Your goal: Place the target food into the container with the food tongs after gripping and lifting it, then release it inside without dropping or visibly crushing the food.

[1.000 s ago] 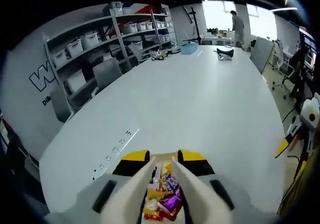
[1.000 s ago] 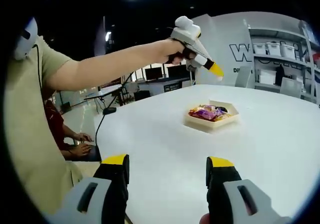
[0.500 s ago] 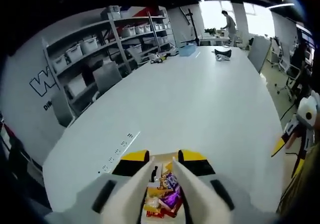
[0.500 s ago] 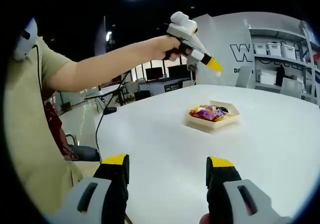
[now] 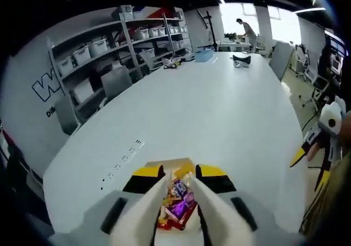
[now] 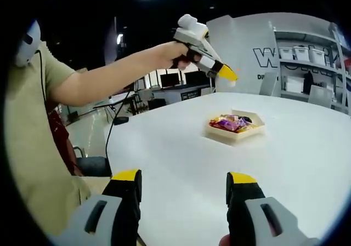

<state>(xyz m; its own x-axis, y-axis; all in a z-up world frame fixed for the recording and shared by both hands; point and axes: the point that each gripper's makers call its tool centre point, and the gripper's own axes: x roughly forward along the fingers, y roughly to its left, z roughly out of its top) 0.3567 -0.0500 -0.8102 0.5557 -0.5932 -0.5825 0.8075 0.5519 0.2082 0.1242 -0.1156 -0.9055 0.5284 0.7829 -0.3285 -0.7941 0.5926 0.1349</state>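
Note:
A shallow beige tray (image 6: 236, 137) holding several wrapped sweets (image 6: 230, 123) sits on the white table. My left gripper (image 6: 227, 73) hangs in the air above and just left of the tray, held out on a bare arm, its yellow tip pointing down toward it. In the left gripper view the tray rim (image 5: 164, 164) and the sweets (image 5: 175, 205) show through the narrow gap of my left gripper (image 5: 179, 175), which holds nothing. My right gripper (image 6: 184, 183) stands wide open and empty at the table's near edge, well short of the tray; it also appears as my right gripper (image 5: 315, 150).
The long white table (image 5: 219, 109) stretches far ahead, with small items (image 5: 241, 59) at its far end. Shelves with bins (image 5: 104, 43) and grey chairs (image 5: 116, 80) line one side. A person (image 5: 248, 29) stands far off. Office chairs (image 5: 307, 76) stand beyond the table's other side.
My left gripper has risen and drifted left in the right gripper view. The tray sits higher between the left jaws. The distant person walked left. The right gripper stays still.

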